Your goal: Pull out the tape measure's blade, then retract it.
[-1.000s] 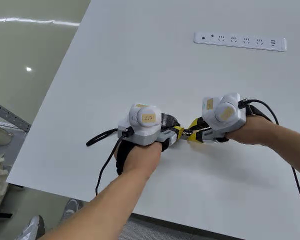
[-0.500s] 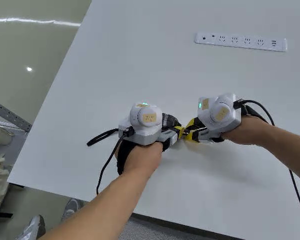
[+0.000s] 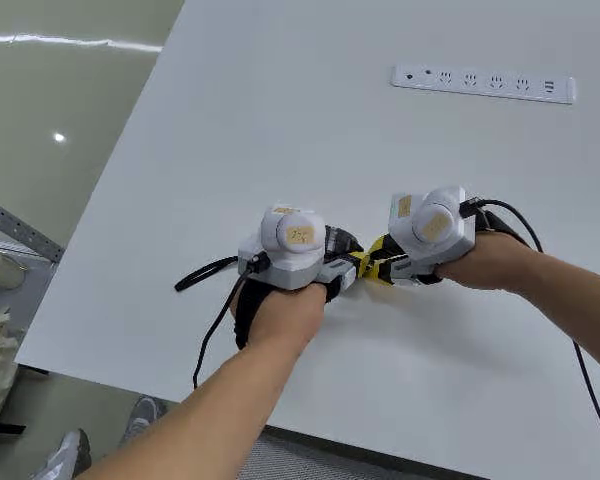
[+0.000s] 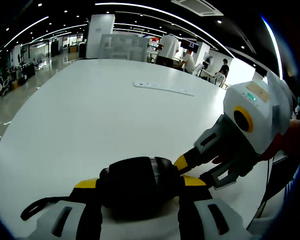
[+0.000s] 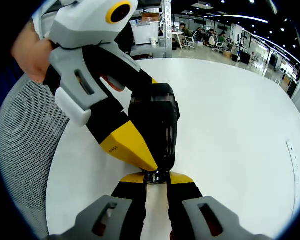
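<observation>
The tape measure [image 3: 340,243] is a black case, and my left gripper [image 3: 346,270] is shut on it near the table's front. In the left gripper view the case [image 4: 140,187] sits between the yellow-tipped jaws, and the right gripper [image 4: 230,150] reaches in from the right. My right gripper [image 3: 378,268] meets the case head-on. In the right gripper view its yellow tips [image 5: 157,178] are pinched on the blade's end hook right at the case [image 5: 155,125]. No blade length shows between them. The left gripper [image 5: 100,100] clamps the case from the upper left.
A white power strip [image 3: 480,82] lies at the far side of the white table [image 3: 280,120], also visible as the power strip [image 4: 162,88]. A black cable [image 3: 205,273] trails left of my left hand. The table's front edge runs just below my arms.
My right gripper has moved left toward the left one, closing the short gap where a bit of blade showed. The left gripper and the case have stayed put.
</observation>
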A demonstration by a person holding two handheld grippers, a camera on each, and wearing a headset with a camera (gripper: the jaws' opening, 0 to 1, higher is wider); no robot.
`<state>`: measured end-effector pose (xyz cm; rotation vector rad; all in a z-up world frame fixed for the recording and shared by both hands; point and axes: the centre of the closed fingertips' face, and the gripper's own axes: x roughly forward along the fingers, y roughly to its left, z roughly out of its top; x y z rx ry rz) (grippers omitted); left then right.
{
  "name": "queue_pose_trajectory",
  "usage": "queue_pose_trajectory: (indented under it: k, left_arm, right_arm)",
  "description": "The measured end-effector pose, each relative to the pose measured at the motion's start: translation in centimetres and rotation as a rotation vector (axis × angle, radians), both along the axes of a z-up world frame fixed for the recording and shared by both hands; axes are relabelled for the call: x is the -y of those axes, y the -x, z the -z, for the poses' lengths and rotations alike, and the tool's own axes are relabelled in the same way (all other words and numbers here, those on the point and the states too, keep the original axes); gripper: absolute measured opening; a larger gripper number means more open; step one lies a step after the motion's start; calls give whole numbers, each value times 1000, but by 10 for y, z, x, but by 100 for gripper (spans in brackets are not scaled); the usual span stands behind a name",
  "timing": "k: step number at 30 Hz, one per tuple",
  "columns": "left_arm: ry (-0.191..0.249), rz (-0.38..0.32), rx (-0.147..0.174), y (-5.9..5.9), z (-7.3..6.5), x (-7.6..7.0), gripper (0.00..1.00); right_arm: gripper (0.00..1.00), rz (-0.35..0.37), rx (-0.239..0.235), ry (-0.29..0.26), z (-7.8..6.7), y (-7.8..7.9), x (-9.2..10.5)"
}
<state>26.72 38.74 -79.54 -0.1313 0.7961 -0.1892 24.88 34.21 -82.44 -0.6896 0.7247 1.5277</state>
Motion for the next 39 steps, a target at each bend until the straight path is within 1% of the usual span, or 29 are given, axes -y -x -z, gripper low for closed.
queue_pose_trajectory:
  k: [7, 20, 23, 26, 29, 33, 34, 35, 36, 37, 39]
  left_arm:
    - [-1, 1, 1, 0, 0, 0, 58]
    - [-5, -4, 1, 0, 0, 1, 59]
    - [-4, -9, 6, 0, 0, 1, 60]
    - [-6, -12, 20, 0, 0, 1, 61]
    - [-3, -2, 28, 0, -1, 1, 61]
    - [4, 12, 20, 1, 0, 2, 61]
    - [6, 16, 18, 1, 0, 2, 61]
    - [5, 22, 15, 1, 0, 2, 61]
    - [2, 33, 13, 2, 0, 2, 60]
    - [0, 38, 10, 3, 0, 2, 60]
    - [10, 53, -2, 6, 1, 3, 62]
  right_arm:
    - [11, 13, 5, 12, 2, -2, 0]
    - [12, 9, 16, 14, 2, -2, 0]
    - [13, 7, 22, 12, 2, -2, 0]
    - [13, 9, 23, 9, 2, -2, 0]
    - [13, 7, 31, 10, 2, -2, 0]
    - [17, 21, 40, 11, 2, -4, 0]
    - [18, 29, 42, 20, 4, -5, 1]
    - [18, 23, 48, 14, 3, -5, 1]
    - [18, 34, 39, 16, 3, -4, 2]
    - [18, 38, 39, 15, 3, -5, 2]
    - [18, 63, 33, 10, 2, -6, 4]
